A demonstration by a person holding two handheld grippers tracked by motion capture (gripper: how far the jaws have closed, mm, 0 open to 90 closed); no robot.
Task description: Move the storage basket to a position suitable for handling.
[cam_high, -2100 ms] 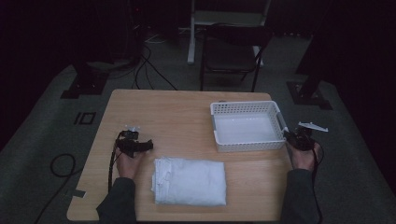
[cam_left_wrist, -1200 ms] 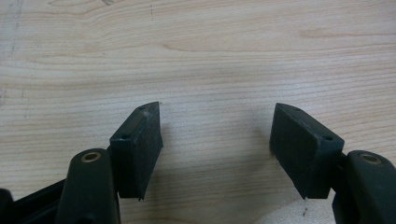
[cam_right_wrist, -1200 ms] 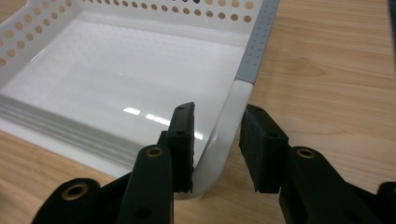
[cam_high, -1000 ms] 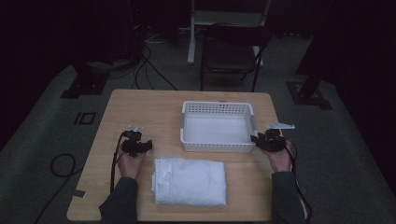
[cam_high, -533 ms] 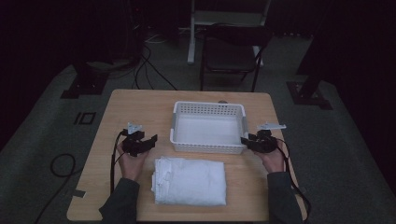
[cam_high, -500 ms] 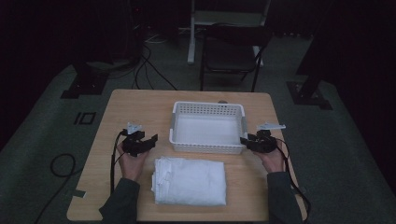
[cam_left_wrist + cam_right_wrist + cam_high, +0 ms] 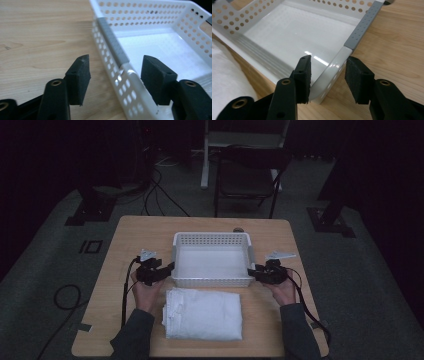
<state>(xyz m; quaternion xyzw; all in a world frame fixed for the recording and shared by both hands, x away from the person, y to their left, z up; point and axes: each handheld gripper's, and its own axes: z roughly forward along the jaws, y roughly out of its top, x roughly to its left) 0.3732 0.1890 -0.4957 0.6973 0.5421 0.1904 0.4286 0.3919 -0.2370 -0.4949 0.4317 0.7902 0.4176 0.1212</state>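
The left gripper [image 7: 112,80] stands astride the basket [image 7: 160,50], one jaw outside the near left corner wall and one inside. Both pads [image 7: 78,77] are clear of the plastic, with a gap on either side of the rim, so the jaws are apart and hold nothing. The jaws have been wavering within the last second, narrowing a little at the end, with the basket wall between them. From above, this gripper [image 7: 156,271] sits at the basket's front left corner, in the person's left hand [image 7: 147,292].

The right gripper [image 7: 327,77] straddles the opposite near corner of the basket [image 7: 294,32]. Its inner pad [image 7: 304,75] lies against or just beside the curved white wall; its outer pad stands off from it with a strip of table showing between. Whether the wall is truly pinched cannot be told, though the grip looks loose. These jaws have opened somewhat over the last second. From above, this gripper [image 7: 265,274] is at the basket's front right corner, in the right hand [image 7: 283,292].

The basket [image 7: 211,239] is white, perforated and empty, with grey strips on its short rims. It rests on the wooden table [image 7: 130,235], roughly at the centre and a bit toward the far edge. Just in front of it, near the person, lies a folded white cloth [image 7: 202,314], close to the basket's front wall. A chair [image 7: 247,175] stands beyond the table.
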